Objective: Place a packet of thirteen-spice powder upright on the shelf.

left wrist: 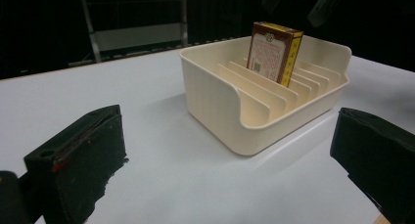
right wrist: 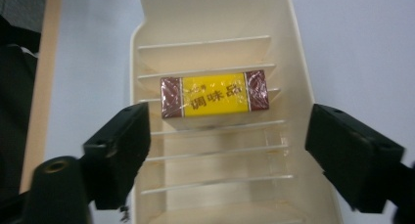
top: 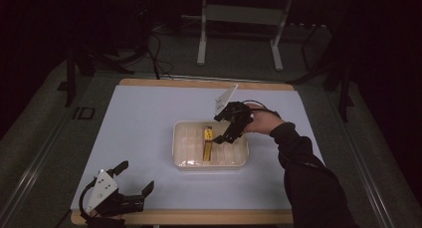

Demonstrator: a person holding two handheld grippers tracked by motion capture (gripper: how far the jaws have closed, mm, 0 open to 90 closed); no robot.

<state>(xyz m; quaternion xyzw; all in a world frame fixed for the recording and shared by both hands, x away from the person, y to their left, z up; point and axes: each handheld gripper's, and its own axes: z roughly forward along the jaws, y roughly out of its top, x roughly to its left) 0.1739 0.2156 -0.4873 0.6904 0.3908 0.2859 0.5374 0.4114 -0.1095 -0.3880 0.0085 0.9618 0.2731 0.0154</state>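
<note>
My right gripper (top: 225, 131) hovers, jaws apart, over the cream slotted plastic tray (top: 181, 146).
The yellow-and-maroon box (right wrist: 214, 95) stands upright in a slot; my left gripper (top: 134, 175) rests gaping on the white bench (top: 144, 118).

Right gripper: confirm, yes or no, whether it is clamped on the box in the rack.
No. In the right gripper view the right gripper is open, its jaws spread wide apart above the box standing in the cream rack.
</note>
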